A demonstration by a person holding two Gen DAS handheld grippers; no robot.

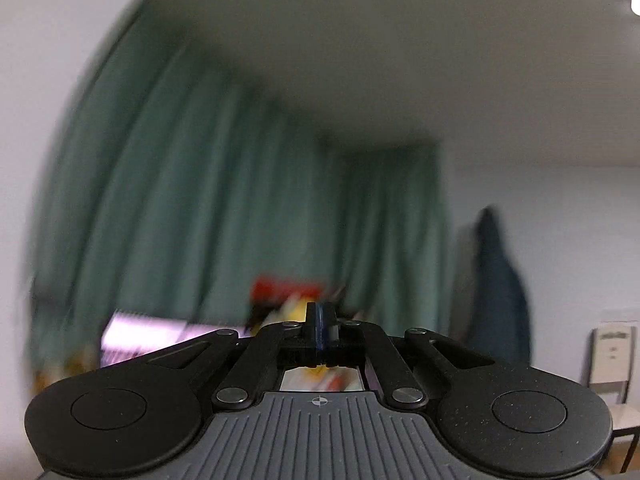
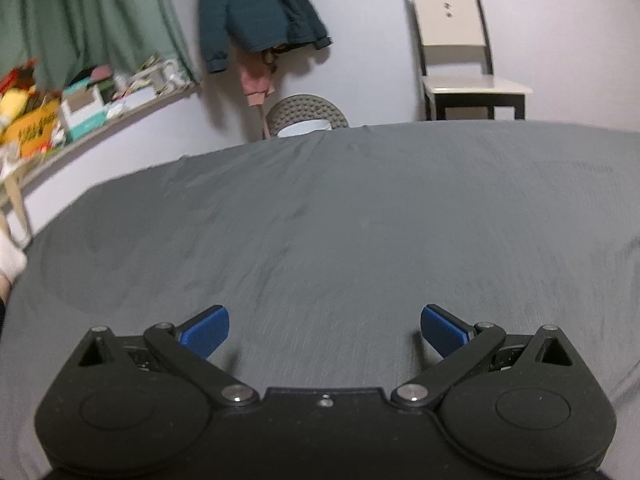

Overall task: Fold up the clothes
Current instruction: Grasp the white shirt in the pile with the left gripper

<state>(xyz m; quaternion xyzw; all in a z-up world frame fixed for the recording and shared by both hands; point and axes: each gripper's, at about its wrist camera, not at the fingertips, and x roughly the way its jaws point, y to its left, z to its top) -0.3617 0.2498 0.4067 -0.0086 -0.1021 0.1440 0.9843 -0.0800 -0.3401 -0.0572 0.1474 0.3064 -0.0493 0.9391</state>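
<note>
Bed: the grey sheet (image 2: 340,220) fills my right view, spread flat from near to far, no loose garment on it.
Clothes: nothing to fold shows in either view; only a dark jacket (image 2: 256,4) hanging on the far wall, so I cannot give its direction or long axis.
Right claw (image 2: 324,334): released, blue pads wide apart, low over the sheet; the nearer one, I judge.
Left claw (image 1: 321,330): clenched on nothing visible, aimed high at the green curtain (image 1: 192,200).

Black linkage grippers, blue pads (image 2: 206,330), silver screws.
</note>
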